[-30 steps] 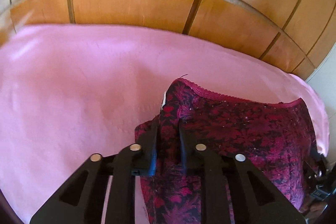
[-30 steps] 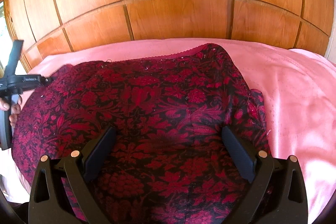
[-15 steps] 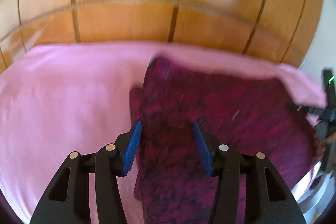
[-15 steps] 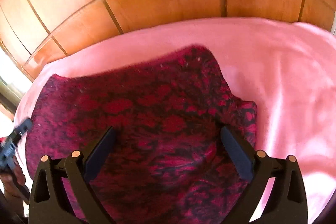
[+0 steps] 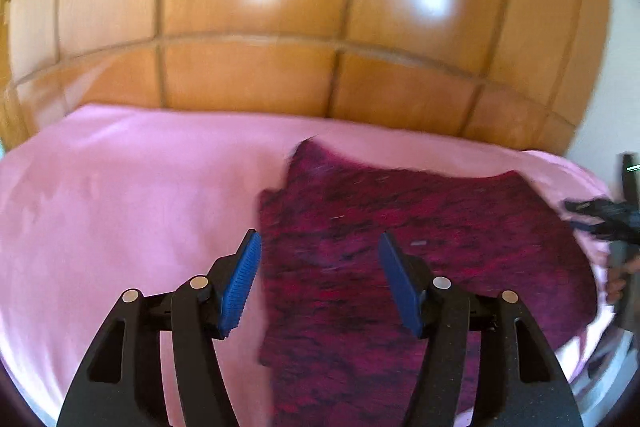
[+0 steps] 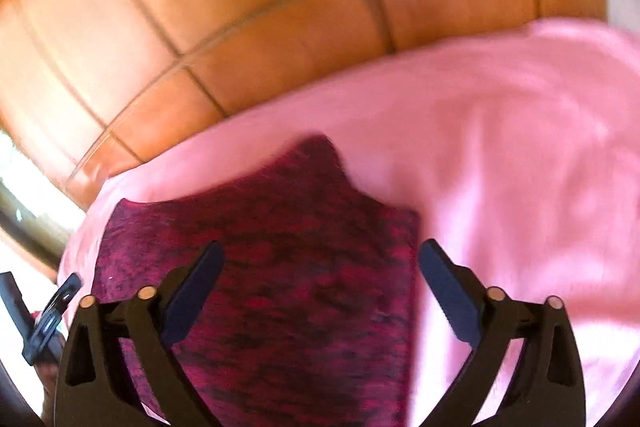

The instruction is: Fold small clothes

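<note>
The dark red floral garment (image 5: pixel 400 247) lies flat on the pink sheet (image 5: pixel 120 207), filling the lower centre and right of the left wrist view and the lower left and centre of the right wrist view (image 6: pixel 280 287). Its left edge in the left view runs straight down the frame with a small stepped corner near the top, which suggests one fold is already laid; motion blur hides whether layers are stacked, so that is a judgement only. Further folds to make it compact seem to remain.

The left gripper (image 5: pixel 320 279) hangs above the cloth with its blue-padded fingers (image 5: pixel 240 283) apart and nothing between them; they have just been spreading wider. The right gripper (image 6: pixel 320 291) also stands wide above the garment, gripping nothing, its fingers having just been narrowing a little. In the left view the right gripper appears small at the right edge (image 5: pixel 612 219).

The surface is a bed covered by the pink sheet, which reaches the upper right of the right view (image 6: pixel 520 147). Behind it stands a glossy wooden panelled wall (image 5: pixel 280 47) with bright reflections, and daylight shows at the left edge of the right view.
</note>
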Action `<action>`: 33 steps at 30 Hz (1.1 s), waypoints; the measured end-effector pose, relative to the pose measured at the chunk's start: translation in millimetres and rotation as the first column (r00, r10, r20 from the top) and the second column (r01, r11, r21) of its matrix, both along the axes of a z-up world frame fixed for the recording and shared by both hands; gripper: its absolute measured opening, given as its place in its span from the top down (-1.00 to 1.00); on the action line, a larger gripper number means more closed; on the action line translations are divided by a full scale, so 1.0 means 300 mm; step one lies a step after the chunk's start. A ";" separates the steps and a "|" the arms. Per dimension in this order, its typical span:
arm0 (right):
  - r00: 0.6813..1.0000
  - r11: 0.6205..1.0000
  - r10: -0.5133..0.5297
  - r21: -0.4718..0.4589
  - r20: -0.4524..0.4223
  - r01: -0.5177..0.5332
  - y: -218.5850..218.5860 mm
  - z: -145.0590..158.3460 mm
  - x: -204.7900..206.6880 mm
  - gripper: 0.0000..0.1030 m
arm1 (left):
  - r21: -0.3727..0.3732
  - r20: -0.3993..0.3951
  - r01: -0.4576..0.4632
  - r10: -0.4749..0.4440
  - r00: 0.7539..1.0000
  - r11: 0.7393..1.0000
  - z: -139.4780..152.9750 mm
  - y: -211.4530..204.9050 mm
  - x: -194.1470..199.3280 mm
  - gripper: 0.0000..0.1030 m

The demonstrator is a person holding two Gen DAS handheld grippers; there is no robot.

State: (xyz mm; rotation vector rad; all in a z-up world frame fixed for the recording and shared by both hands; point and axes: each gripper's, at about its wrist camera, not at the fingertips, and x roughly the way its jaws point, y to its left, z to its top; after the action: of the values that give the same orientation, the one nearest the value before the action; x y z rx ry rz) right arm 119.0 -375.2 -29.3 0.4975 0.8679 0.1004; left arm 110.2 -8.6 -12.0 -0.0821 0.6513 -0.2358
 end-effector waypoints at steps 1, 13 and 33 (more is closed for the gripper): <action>0.999 0.999 0.006 0.053 -0.036 -0.004 -0.017 -0.044 -0.003 -0.55 | -0.016 0.002 0.040 -0.040 0.999 0.999 0.001 -0.015 -0.028 -0.18; 0.991 0.946 0.125 0.307 -0.051 -0.103 -0.011 -0.212 -0.179 -0.50 | -0.052 -0.186 0.219 -0.225 0.957 0.974 -0.182 -0.181 0.021 -0.18; 0.966 0.980 0.194 0.076 -0.169 -0.184 0.199 -0.099 -0.174 0.05 | -0.141 -0.189 0.198 -0.222 0.957 0.970 -0.209 -0.136 0.050 -0.18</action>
State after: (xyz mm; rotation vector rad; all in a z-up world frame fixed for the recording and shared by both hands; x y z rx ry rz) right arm 66.9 -315.5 -59.0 0.4831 1.0877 0.2610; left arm 125.1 -49.5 -74.5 -0.1548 0.8506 -0.4773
